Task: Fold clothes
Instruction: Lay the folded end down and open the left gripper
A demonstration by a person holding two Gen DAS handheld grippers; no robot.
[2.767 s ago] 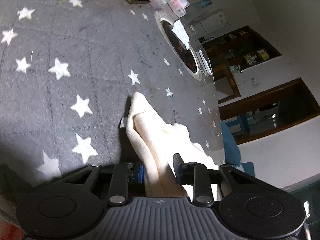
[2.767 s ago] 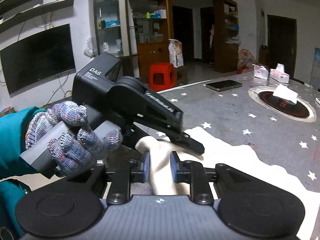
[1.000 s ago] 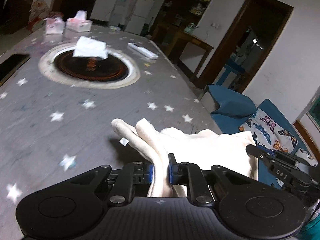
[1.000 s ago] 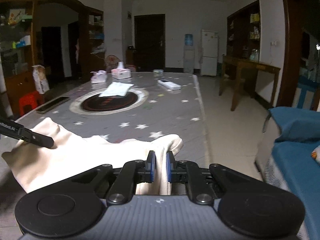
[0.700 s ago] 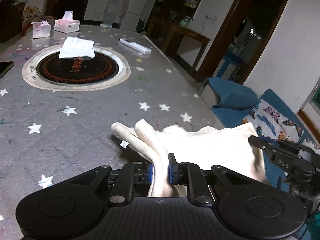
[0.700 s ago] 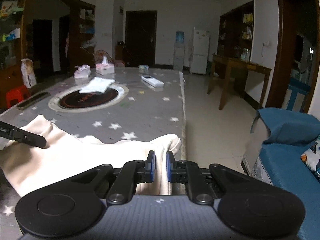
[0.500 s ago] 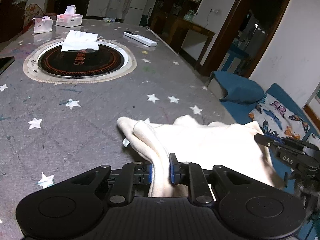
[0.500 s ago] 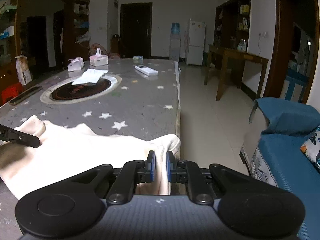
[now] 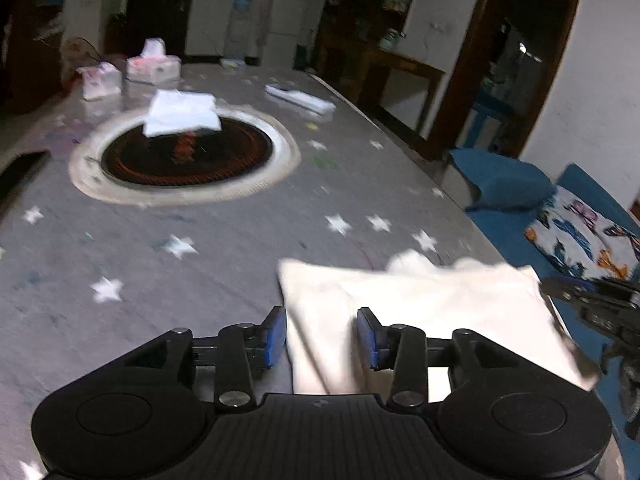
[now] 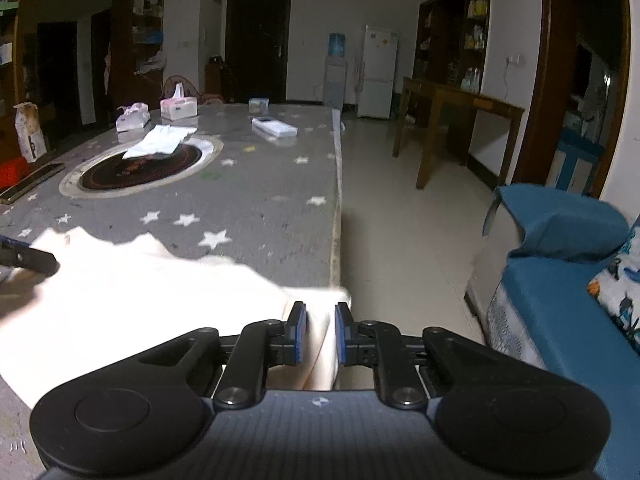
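1. The cream garment [image 9: 420, 304] lies spread on the star-patterned table [image 9: 200, 240], on the near side of the round hotplate [image 9: 188, 156] and close to the table's right-hand edge; its far right corner reaches that edge.
2. The left gripper [image 9: 321, 334] has its jaws spread wide, with a fold of the cloth lying loose between the blue pads, gripped by neither.
3. The right gripper [image 10: 320, 332] has its jaws parted a little. Cloth lies in the gap, and the pads look just clear of it, so I judge it let go.
4. Risk: the corner by the right gripper hangs at or over the table edge. If that gripper draws back while the cloth catches on a pad, the garment may slide off the table, away from the hotplate.
5. Risk: the fold between the left pads is bunched. A quick withdrawal could drag it and spoil the flat lie, leaving wrinkles under any fold to come.
6. Change from half a second ago: both grippers were then clamped tight on the garment, which was held up in a raised ridge. Now both have opened, the left much wider, and the cloth has dropped flat on the table.
7. Both views are more blurred than before, which suggests the grippers are moving.
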